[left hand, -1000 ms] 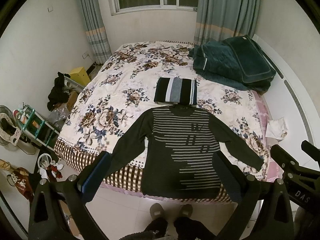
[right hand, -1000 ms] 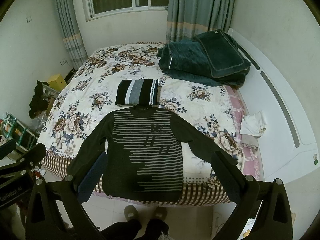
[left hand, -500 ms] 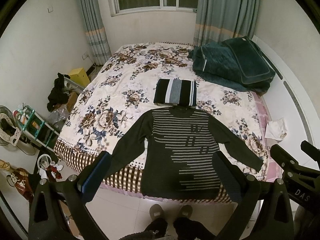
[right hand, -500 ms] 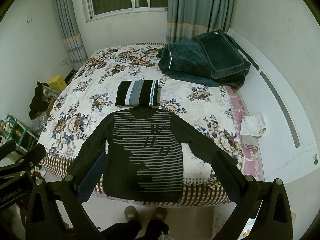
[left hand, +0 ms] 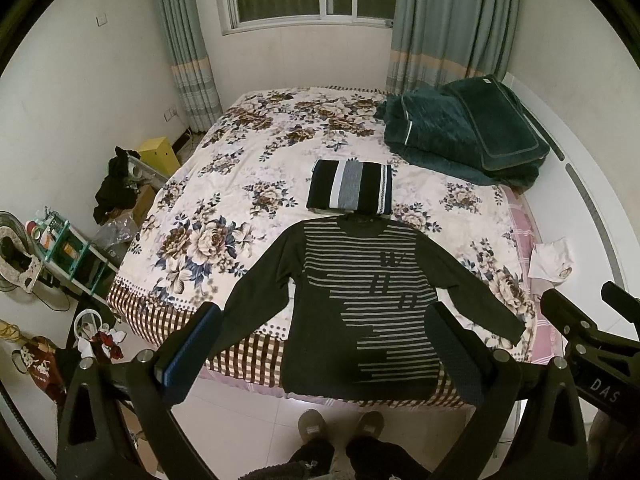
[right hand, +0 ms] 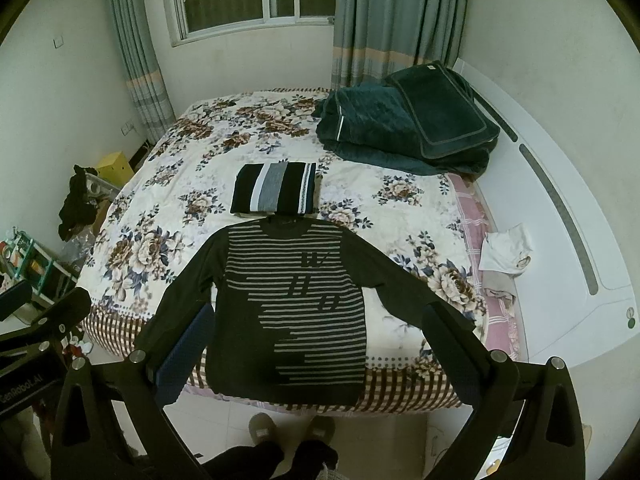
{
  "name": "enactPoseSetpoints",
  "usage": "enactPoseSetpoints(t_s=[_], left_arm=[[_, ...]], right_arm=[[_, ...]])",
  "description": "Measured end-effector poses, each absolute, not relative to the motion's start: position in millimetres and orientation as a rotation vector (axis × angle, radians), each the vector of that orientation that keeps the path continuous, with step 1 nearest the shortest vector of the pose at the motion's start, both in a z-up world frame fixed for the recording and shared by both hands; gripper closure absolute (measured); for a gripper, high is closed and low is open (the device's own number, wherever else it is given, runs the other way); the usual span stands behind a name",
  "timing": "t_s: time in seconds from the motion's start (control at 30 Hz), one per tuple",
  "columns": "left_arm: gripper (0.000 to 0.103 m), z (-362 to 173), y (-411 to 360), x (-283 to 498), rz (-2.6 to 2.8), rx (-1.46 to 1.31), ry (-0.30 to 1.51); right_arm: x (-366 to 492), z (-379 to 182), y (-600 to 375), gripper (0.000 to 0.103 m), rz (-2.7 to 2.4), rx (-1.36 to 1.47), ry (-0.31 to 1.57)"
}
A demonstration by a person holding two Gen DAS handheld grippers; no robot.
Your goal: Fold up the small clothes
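My left gripper [left hand: 324, 332] and right gripper [right hand: 316, 328] both spread wide, holding nothing. Striped sweater [left hand: 360, 304] flat at frame center on bed [left hand: 224, 216]; folded striped garment [left hand: 350, 188] just above its collar.

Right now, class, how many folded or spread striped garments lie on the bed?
2: the striped sweater is spread flat at the bed's near edge, and the folded striped garment lies just beyond its collar. Others may be hidden beneath it.

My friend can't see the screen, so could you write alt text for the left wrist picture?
A dark striped sweater lies spread flat, sleeves out, at the foot of a floral bed, framed by the open left tongs above it. Behind its collar sits a folded striped garment.
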State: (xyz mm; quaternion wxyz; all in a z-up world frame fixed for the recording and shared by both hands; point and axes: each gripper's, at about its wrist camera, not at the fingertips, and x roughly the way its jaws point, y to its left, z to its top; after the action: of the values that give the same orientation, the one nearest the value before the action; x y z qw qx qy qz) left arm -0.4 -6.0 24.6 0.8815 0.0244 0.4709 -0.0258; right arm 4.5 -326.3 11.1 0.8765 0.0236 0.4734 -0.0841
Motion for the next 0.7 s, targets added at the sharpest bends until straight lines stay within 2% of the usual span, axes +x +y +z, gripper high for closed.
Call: enactPoseSetpoints(t_s=[0.7], left_arm=[[0.0,31,-8,3,-0.056,0.049,0.974]], right_arm=[[7,21,-325,0.0,-0.176,0.051,0.98]])
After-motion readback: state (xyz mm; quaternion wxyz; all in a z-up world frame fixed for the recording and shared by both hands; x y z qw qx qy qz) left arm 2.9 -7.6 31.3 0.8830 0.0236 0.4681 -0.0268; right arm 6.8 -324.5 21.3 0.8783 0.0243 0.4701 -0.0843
